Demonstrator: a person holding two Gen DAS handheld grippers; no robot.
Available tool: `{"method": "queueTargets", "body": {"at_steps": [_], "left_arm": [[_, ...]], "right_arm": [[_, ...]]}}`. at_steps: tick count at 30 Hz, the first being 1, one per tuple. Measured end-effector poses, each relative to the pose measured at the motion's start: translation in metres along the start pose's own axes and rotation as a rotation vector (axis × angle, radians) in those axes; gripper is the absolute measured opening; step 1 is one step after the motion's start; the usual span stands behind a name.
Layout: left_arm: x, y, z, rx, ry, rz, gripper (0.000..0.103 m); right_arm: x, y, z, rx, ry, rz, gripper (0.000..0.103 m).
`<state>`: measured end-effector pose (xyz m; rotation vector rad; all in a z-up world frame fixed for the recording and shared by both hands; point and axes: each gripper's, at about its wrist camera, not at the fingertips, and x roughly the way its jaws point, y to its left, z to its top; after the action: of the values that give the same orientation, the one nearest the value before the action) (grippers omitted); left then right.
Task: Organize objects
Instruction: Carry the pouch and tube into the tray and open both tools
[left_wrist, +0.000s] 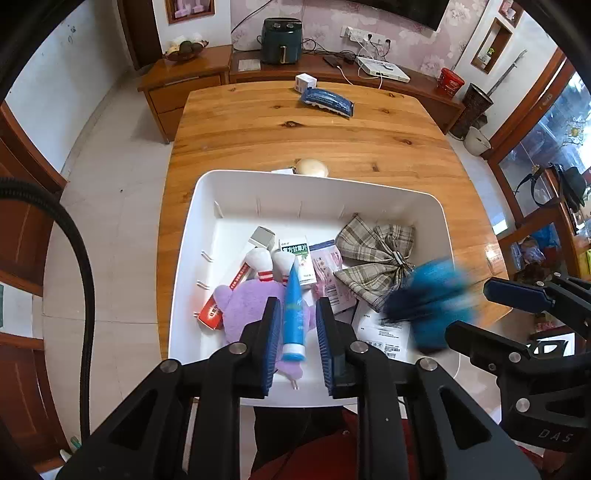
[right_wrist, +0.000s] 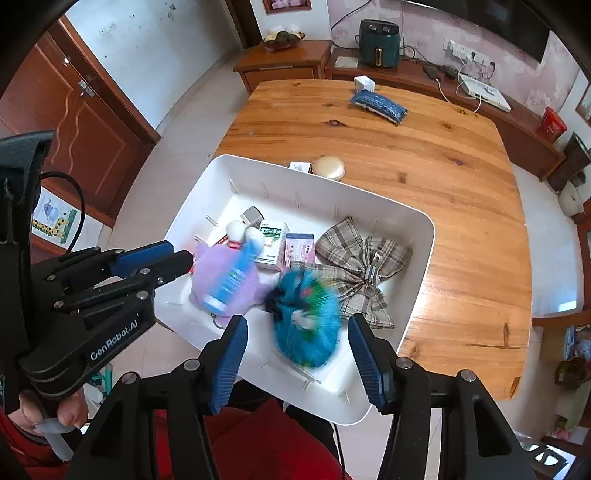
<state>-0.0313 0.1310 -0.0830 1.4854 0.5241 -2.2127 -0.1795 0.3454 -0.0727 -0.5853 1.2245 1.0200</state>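
Observation:
A white bin (left_wrist: 192, 236) (right_wrist: 421, 236) sits at the near edge of a wooden table (left_wrist: 295, 136) (right_wrist: 443, 158). It holds a purple plush (left_wrist: 243, 306) (right_wrist: 221, 280), a blue tube (left_wrist: 293, 314) (right_wrist: 236, 277), medicine boxes (left_wrist: 301, 258) (right_wrist: 273, 240), a plaid bow (left_wrist: 376, 254) (right_wrist: 362, 266) and papers. A blue fuzzy bundle (left_wrist: 432, 299) (right_wrist: 306, 317) is blurred in the bin's near right corner, free of both grippers. My left gripper (left_wrist: 295, 332) (right_wrist: 173, 258) is open over the tube. My right gripper (right_wrist: 295, 362) (left_wrist: 476, 310) is open wide, just short of the bundle.
A gold round case (left_wrist: 312, 168) (right_wrist: 328, 167) and a small card lie just beyond the bin. A blue pack (left_wrist: 327, 99) (right_wrist: 378, 103) and a white box (left_wrist: 304, 82) (right_wrist: 364, 84) lie at the table's far end. A cabinet with an air fryer (left_wrist: 280, 40) stands behind.

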Motion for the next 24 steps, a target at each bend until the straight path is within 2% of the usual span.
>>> {"method": "queueTargets", "body": {"at_steps": [2,3,4,7,13,24], "left_arm": [[-0.003,0.0,0.0,0.006,-0.007,0.009,0.039],[-0.006,0.0,-0.001,0.009,-0.015,0.017,0.05],[-0.009,0.0,-0.002,0.011,-0.028,0.021,0.058],[-0.016,-0.001,-0.003,0.027,-0.055,0.038,0.063],[-0.022,0.004,-0.002,0.021,-0.055,0.03,0.07],[-0.028,0.014,0.005,0.039,-0.059,0.026,0.07]], "right_arm": [[-0.002,0.002,0.0,-0.003,-0.008,-0.001,0.06],[-0.004,0.004,-0.001,-0.006,-0.013,0.0,0.061],[-0.005,0.005,-0.001,-0.008,-0.016,0.001,0.061],[-0.007,0.008,-0.002,-0.013,-0.022,0.0,0.061],[-0.014,0.008,-0.002,0.0,-0.037,0.02,0.061],[-0.017,0.005,0.008,0.025,-0.058,0.026,0.061]]}}
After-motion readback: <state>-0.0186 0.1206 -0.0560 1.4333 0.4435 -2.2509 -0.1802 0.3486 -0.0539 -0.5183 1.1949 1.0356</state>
